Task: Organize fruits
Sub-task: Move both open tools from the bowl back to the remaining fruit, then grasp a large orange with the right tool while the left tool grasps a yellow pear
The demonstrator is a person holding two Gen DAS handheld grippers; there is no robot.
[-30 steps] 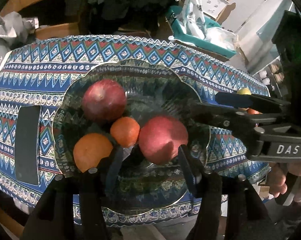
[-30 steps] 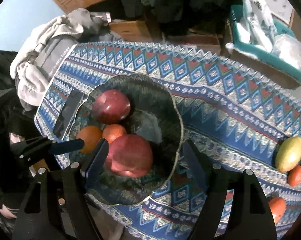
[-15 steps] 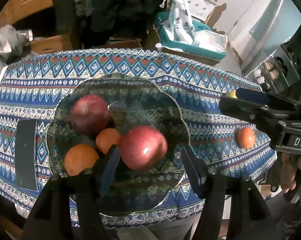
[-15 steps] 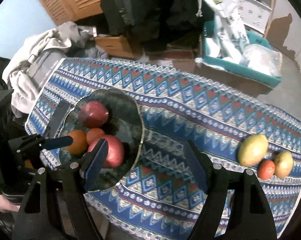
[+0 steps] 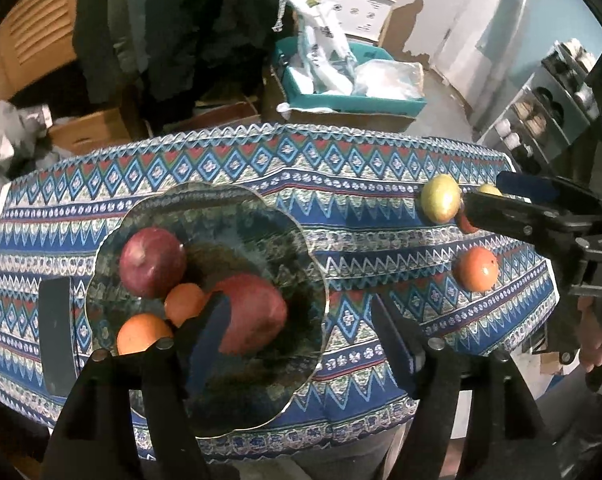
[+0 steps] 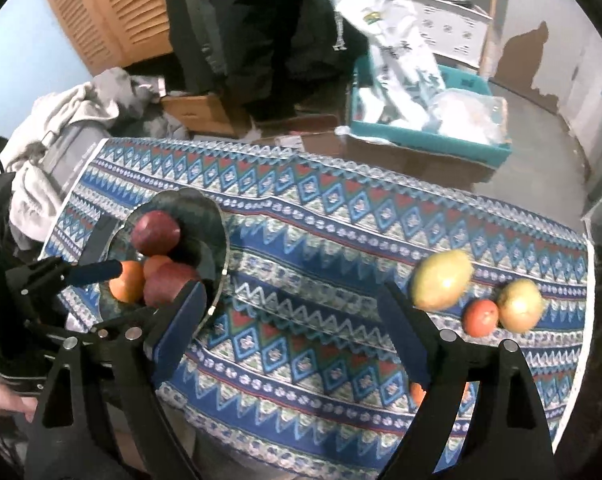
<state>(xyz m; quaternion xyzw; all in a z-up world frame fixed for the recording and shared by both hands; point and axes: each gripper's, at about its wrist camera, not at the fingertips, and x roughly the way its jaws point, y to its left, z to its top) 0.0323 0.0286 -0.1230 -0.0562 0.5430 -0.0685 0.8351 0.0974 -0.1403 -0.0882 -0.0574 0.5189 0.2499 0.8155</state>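
A scalloped glass plate [image 5: 261, 216] on the patterned cloth holds two red apples [image 5: 153, 262] [image 5: 257, 312] and two oranges [image 5: 141, 336] [image 5: 185, 304]. My left gripper [image 5: 301, 340] hovers above the plate's near right side, its jaws opening with nothing between the pads. My right gripper [image 6: 293, 328] hangs over the middle of the cloth, its jaws also opening and empty. To its right lie a yellow-green mango [image 6: 441, 280], a small red fruit [image 6: 479, 317] and a yellow fruit [image 6: 521, 306]. A round orange-red fruit [image 5: 476, 268] lies nearer the front edge.
A dark flat phone-like slab [image 5: 55, 332] lies left of the plate. Behind the table stand a teal box [image 5: 353, 100] with plastic bags, cardboard boxes and a heap of grey clothes [image 6: 61, 136]. Shelves with jars [image 5: 541, 120] stand at the far right.
Both grippers have risen and drawn back from the plate, and their jaws have widened. The right one has swung right, bringing the loose fruits into its view. The near red apple stays on the plate.
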